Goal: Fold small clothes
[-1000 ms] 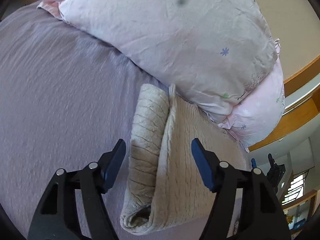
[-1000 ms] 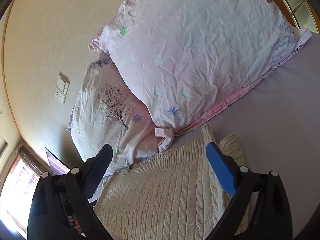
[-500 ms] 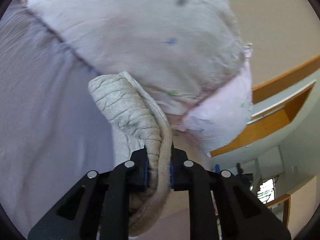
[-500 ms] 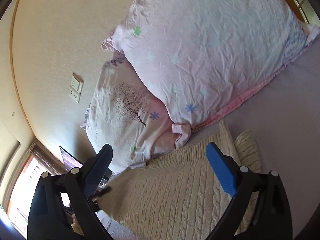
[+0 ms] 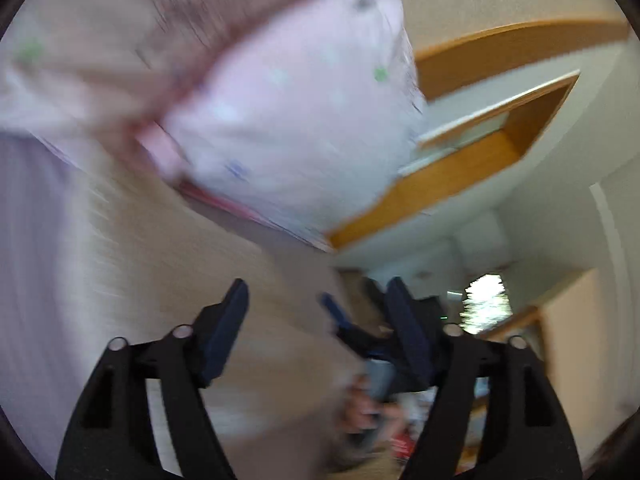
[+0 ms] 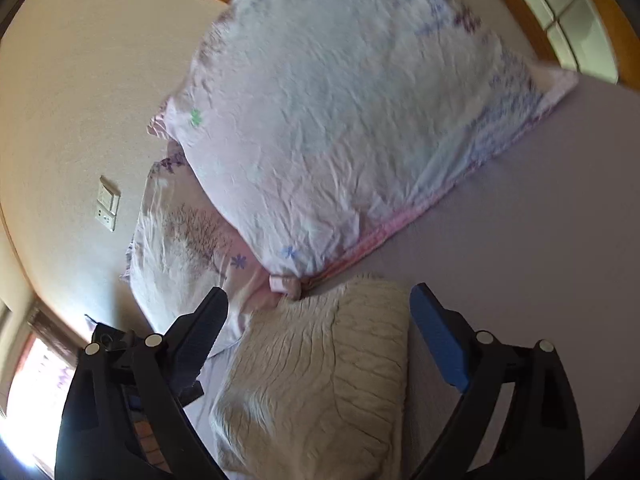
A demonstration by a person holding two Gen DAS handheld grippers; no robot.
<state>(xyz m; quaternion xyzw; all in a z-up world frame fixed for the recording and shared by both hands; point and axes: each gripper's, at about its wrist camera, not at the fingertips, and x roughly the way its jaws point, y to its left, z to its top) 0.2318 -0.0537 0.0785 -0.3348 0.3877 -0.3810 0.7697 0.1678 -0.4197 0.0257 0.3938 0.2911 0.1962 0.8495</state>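
Observation:
A cream cable-knit sweater (image 6: 316, 376) lies folded on the lilac bedsheet (image 6: 520, 248), just below the pillows. My right gripper (image 6: 318, 328) is open and empty, its jaws standing to either side of the sweater's near part. In the blurred left wrist view the sweater (image 5: 168, 280) fills the lower left. My left gripper (image 5: 316, 332) is open and empty above the sweater's right edge. The right gripper's blue pad (image 5: 334, 312) shows beyond it.
Two pink flowered pillows (image 6: 352, 120) lean against the beige wall at the head of the bed, touching the sweater's far edge. A wall socket (image 6: 107, 208) sits at left. A wooden door frame (image 5: 480, 160) stands beyond the bed.
My left gripper shut on the sweater's rolled edge, carried it over, then opened and let go. The sweater now lies folded narrower. The right gripper stayed open.

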